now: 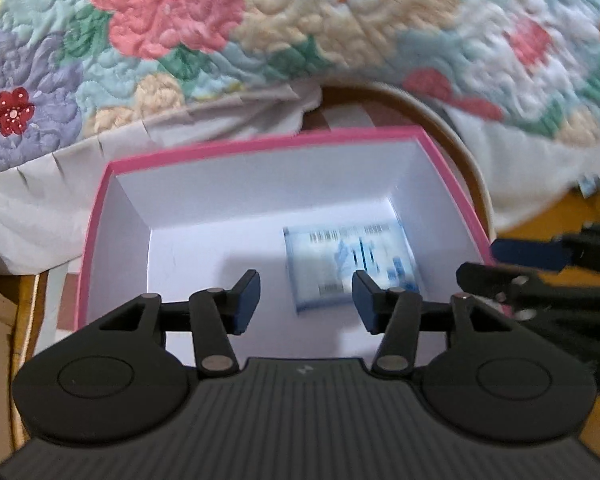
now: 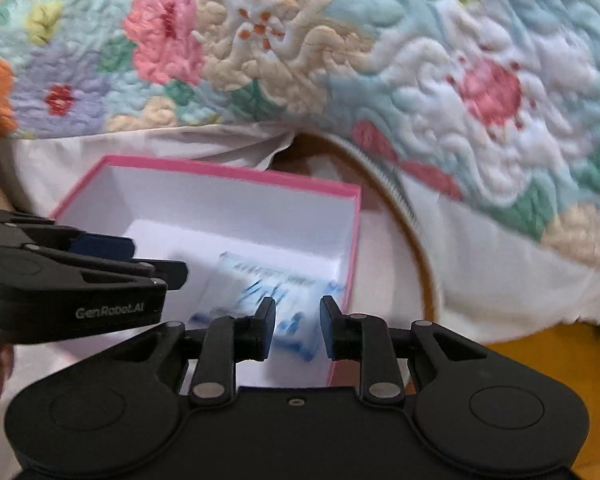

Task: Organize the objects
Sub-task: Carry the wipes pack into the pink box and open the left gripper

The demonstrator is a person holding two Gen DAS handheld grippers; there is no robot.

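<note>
The left gripper (image 1: 306, 300) hung over the pink box (image 1: 440, 160) with its jaws spread and nothing between them. The right gripper (image 2: 298, 328) stood with a narrower gap, its pads apart and pinching nothing, over the box's near right corner; the packet (image 2: 260, 280) showed through that gap, lying below, blurred.

The packet (image 1: 348, 260) was flat and rectangular, white and pale blue with barcodes and blue print, seemingly glossy. It lay on the box floor toward the right wall, well apart from the left wall.

The box was open-topped, of stiff card, pink outside and along the rim, plain white inside, with straight walls and square corners.

It rested on a wooden seat-like surface (image 2: 540, 340) with a curved rim (image 2: 384, 184). Behind it hung a puffy quilted bedspread (image 1: 340, 40) stitched with pink, cream, lilac and teal flowers, with a white pleated skirt (image 1: 40, 184) beneath.
</note>
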